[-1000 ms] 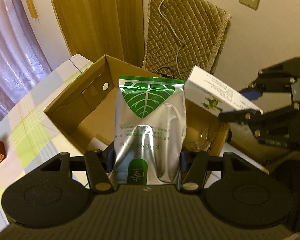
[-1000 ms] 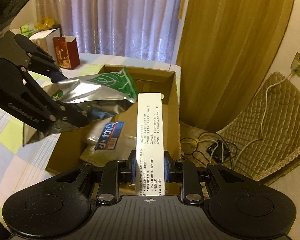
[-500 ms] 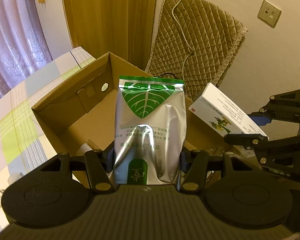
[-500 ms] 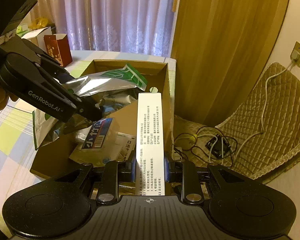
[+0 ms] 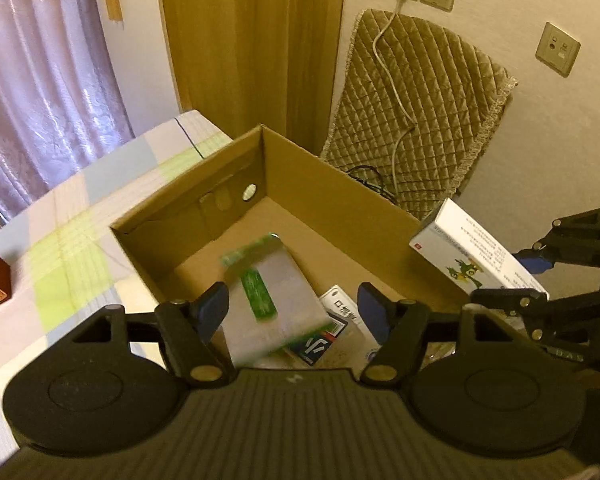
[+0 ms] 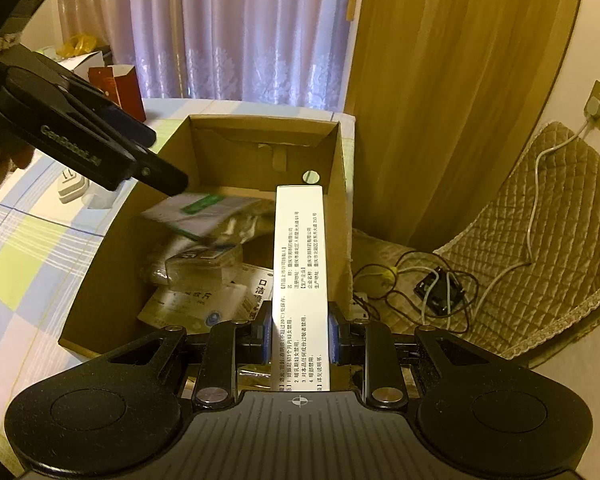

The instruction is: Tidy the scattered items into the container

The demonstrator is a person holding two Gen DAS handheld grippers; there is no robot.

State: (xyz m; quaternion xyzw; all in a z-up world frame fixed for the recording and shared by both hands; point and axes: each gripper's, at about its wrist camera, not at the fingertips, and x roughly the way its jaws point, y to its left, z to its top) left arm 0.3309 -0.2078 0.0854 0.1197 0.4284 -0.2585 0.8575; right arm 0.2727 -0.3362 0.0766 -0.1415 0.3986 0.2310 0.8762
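Observation:
The open cardboard box [image 5: 340,204] stands on the checked table. My left gripper [image 5: 294,310] hangs open over it with nothing between its fingers. Below it the silver pouch with green print [image 5: 268,292] is motion-blurred inside the box, over several packets. In the right wrist view the pouch [image 6: 204,212] lies tilted in the box [image 6: 240,152], under the left gripper [image 6: 160,160]. My right gripper [image 6: 300,332] is shut on a long white carton [image 6: 300,260] above the box's right side. The left wrist view shows that carton [image 5: 476,256] in the right gripper [image 5: 508,280].
A dark red box [image 6: 118,84] and a small white object [image 6: 72,188] stand on the table left of the box. A quilted cushion [image 5: 420,112] leans on the wall beyond it, with cables [image 6: 420,280] on the floor. Curtains hang behind.
My left gripper has opened and let go of the silver pouch, which has dropped into the box. The right gripper still holds the white carton.

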